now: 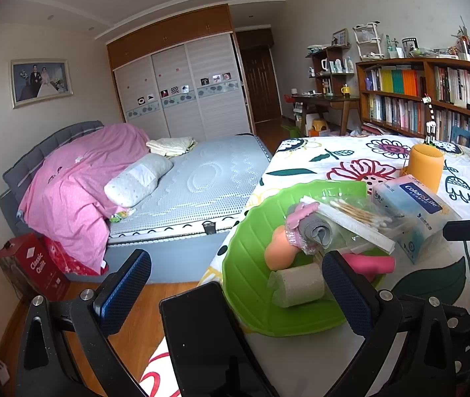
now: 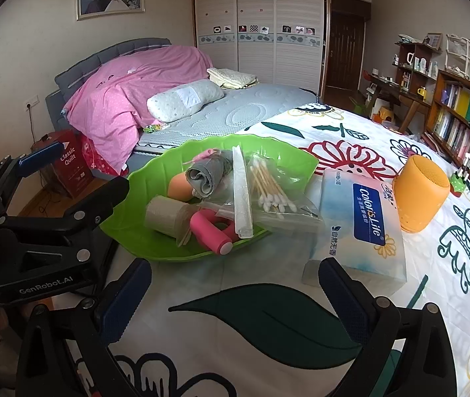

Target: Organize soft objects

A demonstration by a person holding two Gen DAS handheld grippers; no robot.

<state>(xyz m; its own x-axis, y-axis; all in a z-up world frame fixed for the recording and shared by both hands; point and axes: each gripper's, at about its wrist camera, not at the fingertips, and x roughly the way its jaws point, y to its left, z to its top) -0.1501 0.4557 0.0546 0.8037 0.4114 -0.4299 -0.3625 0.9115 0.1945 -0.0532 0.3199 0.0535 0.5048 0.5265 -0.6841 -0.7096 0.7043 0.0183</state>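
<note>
Counting the tray: one green leaf-shaped tray (image 2: 155, 241) on the flowered tablecloth (image 2: 268, 327) held one grey foam roll (image 2: 165, 216), one pink roller (image 2: 210, 233), one peach sponge (image 2: 178, 186), one rolled grey cloth (image 2: 203, 175), one white strip (image 2: 242, 195) and one bag of cotton swabs (image 2: 269, 192).
Beside the tray: one tissue pack (image 2: 360, 228) lay just right of it, with one orange cup (image 2: 422, 195) beyond.
Left gripper (image 1: 235, 292): fingers spread wide and empty, hanging over the tray's near rim, the right pad (image 1: 347, 292) close by the foam roll; contact could not be told.
Right gripper (image 2: 233, 301): released, fingers wide apart, holding nothing, above bare cloth near the tissue pack.
View difference: only the right wrist view showed the left gripper from outside, at the tray's left edge.
</note>
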